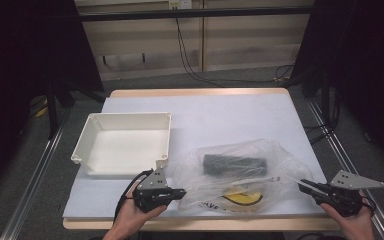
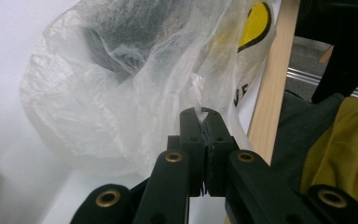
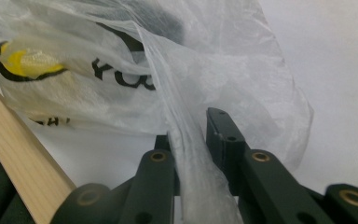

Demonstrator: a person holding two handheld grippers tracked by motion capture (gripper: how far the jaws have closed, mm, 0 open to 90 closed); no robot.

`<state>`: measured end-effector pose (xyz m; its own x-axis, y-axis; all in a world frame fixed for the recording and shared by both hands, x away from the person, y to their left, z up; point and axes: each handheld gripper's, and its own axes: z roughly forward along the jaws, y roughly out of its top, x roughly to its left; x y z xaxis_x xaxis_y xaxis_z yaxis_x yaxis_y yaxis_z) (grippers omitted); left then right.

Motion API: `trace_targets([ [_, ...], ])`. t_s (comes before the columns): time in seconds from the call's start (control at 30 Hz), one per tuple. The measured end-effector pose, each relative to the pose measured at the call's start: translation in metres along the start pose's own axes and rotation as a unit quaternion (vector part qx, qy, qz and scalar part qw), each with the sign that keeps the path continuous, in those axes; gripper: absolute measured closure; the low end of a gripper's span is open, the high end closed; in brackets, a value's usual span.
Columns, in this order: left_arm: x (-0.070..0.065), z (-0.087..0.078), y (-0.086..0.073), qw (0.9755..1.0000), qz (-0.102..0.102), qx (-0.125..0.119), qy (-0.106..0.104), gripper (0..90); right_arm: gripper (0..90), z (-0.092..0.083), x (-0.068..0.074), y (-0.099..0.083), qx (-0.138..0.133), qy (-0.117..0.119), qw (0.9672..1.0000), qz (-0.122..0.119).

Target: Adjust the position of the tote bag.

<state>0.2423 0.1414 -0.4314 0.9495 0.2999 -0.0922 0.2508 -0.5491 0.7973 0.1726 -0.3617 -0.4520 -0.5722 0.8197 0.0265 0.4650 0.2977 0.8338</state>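
The thin, translucent plastic bag (image 1: 240,172) with black lettering and a yellow mark lies on the white-covered bench (image 1: 220,115), in the lower middle of the high view, close to the near wooden edge. Inside it sits a dark, cylinder-shaped object (image 1: 235,165), toward the bag's upper part. A shallow white square plastic tray (image 1: 125,142) stands to the left of the bag, just beside it.

The left claw (image 2: 204,114) is clamped tight on a twisted pinch of the bag's film, jaws pressed together with only a sliver of plastic between them. The right claw (image 3: 193,135) is nearly closed on a gathered strip of the bag's other edge, which runs down between its jaws.

The main risk, as I judge it, is the film itself. It is slippery and thin, and the left claw holds only a small tip of it; a pull apart or upward could slide that tip free, or stretch and tear it. If one side lets go while the other lifts, the bag would tilt and the dark object could roll out, perhaps over the near bench edge. Pulling both sides unevenly might also drag the whole bag off the bench or knock the tray.
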Motion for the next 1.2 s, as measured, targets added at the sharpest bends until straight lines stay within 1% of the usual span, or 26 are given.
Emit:
trace_targets([
  [0.03, 0.001, -0.002, 0.0, 0.9999, 0.005, 0.008, 0.005, 88.9, 82.3, -0.001, 0.001, 0.005, -0.004, 0.001, 1.0, -0.004],
  [0.07, 0.002, -0.003, 0.0, 1.0, 0.005, 0.004, 0.005, 88.9, 82.3, -0.001, 0.001, 0.005, -0.004, 0.001, 1.0, -0.004],
  [0.1, 0.004, -0.007, 0.001, 0.9999, 0.007, 0.006, 0.012, 88.9, 82.2, -0.001, 0.0, 0.009, -0.007, -0.002, 0.9999, -0.01],
  [0.13, 0.004, -0.007, 0.001, 0.9999, 0.007, 0.006, 0.012, 88.9, 82.2, -0.001, 0.0, 0.009, -0.007, -0.002, 0.9999, -0.01],
  [0.17, 0.006, -0.009, 0.002, 0.9999, 0.002, 0.002, 0.016, 88.9, 82.2, -0.002, -0.001, 0.011, -0.01, -0.005, 0.9999, -0.011],
  [0.23, 0.01, -0.014, 0.006, 0.9996, 0.003, 0.0, 0.027, 89.2, 83.0, -0.004, -0.004, 0.017, -0.012, -0.002, 0.9998, -0.014],
  [0.3, 0.011, -0.014, 0.008, 0.9995, 0.001, 0.002, 0.032, 89.4, 83.1, -0.004, -0.004, 0.019, -0.01, -0.005, 0.9998, -0.015],
  [0.33, 0.012, -0.015, 0.009, 0.9993, 0.005, 0.006, 0.036, 89.5, 83.2, -0.004, -0.005, 0.021, -0.011, -0.007, 0.9998, -0.016],
  [0.37, 0.013, -0.015, 0.011, 0.9991, 0.009, 0.011, 0.04, 89.6, 82.7, -0.005, -0.007, 0.026, -0.014, -0.012, 0.9994, -0.029],
  [0.4, 0.013, -0.016, 0.012, 0.999, 0.01, 0.009, 0.043, 89.6, 82.7, -0.005, -0.007, 0.026, -0.014, -0.012, 0.9994, -0.029],
  [0.43, 0.014, -0.017, 0.012, 0.999, 0.006, 0.004, 0.045, 89.6, 82.8, -0.007, -0.011, 0.03, -0.022, -0.013, 0.9993, -0.029],
  [0.47, 0.014, -0.018, 0.012, 0.999, 0.005, 0.001, 0.044, 89.6, 82.8, -0.007, -0.011, 0.03, -0.022, -0.013, 0.9993, -0.029],
  [0.5, 0.014, -0.019, 0.012, 0.9989, 0.01, 0.007, 0.045, 89.6, 82.9, -0.008, -0.013, 0.032, -0.021, -0.014, 0.9993, -0.029],
  [0.53, 0.014, -0.019, 0.012, 0.9989, 0.008, 0.007, 0.045, 89.6, 82.7, -0.007, -0.017, 0.036, -0.021, -0.012, 0.9992, -0.031],
  [0.6, 0.014, -0.018, 0.012, 0.9988, 0.013, 0.015, 0.046, 89.7, 82.6, -0.006, -0.018, 0.038, -0.019, -0.012, 0.9992, -0.034],
  [0.63, 0.014, -0.017, 0.012, 0.9985, 0.014, 0.02, 0.049, 89.7, 81.3, -0.004, -0.019, 0.039, -0.016, -0.011, 0.9992, -0.034],
  [0.67, 0.015, -0.016, 0.012, 0.9985, 0.009, 0.018, 0.051, 89.7, 76.6, 0.0, -0.02, 0.042, -0.014, -0.022, 0.9987, -0.043],
  [0.7, 0.016, -0.016, 0.013, 0.9982, 0.012, 0.024, 0.054, 89.7, 76.4, 0.002, -0.021, 0.044, -0.011, -0.027, 0.9986, -0.044],
  [0.73, 0.017, -0.017, 0.013, 0.9981, 0.01, 0.022, 0.056, 89.7, 76.4, 0.004, -0.022, 0.046, -0.009, -0.019, 0.9988, -0.043],
  [0.83, 0.024, -0.02, 0.015, 0.998, 0.009, 0.019, 0.059, 89.7, 75.1, 0.008, -0.024, 0.05, -0.006, -0.02, 0.9988, -0.044],
  [0.87, 0.027, -0.021, 0.016, 0.9977, 0.008, 0.024, 0.062, 89.7, 75.1, 0.012, -0.027, 0.055, -0.001, -0.012, 0.9988, -0.047],
  [0.93, 0.03, -0.022, 0.016, 0.9976, 0.006, 0.026, 0.064, 89.7, 75.2, 0.013, -0.028, 0.057, 0.001, -0.014, 0.9986, -0.05],
  [1.0, 0.032, -0.021, 0.016, 0.9976, 0.006, 0.031, 0.062, 89.7, 78.1, 0.019, -0.031, 0.063, 0.012, -0.009, 0.9977, -0.065],
  [1.07, 0.032, -0.02, 0.014, 0.9976, -0.001, 0.038, 0.058, 89.7, 78.8, 0.02, -0.031, 0.064, 0.017, -0.004, 0.9978, -0.063],
  [1.1, 0.033, -0.019, 0.013, 0.9976, 0.003, 0.04, 0.056, 89.7, 82.3, 0.025, -0.032, 0.065, 0.022, 0.001, 0.9976, -0.066],
  [1.2, 0.032, -0.018, 0.013, 0.9973, 0.005, 0.047, 0.057, 89.7, 83.9, 0.029, -0.033, 0.068, 0.029, 0.009, 0.9974, -0.066],
])
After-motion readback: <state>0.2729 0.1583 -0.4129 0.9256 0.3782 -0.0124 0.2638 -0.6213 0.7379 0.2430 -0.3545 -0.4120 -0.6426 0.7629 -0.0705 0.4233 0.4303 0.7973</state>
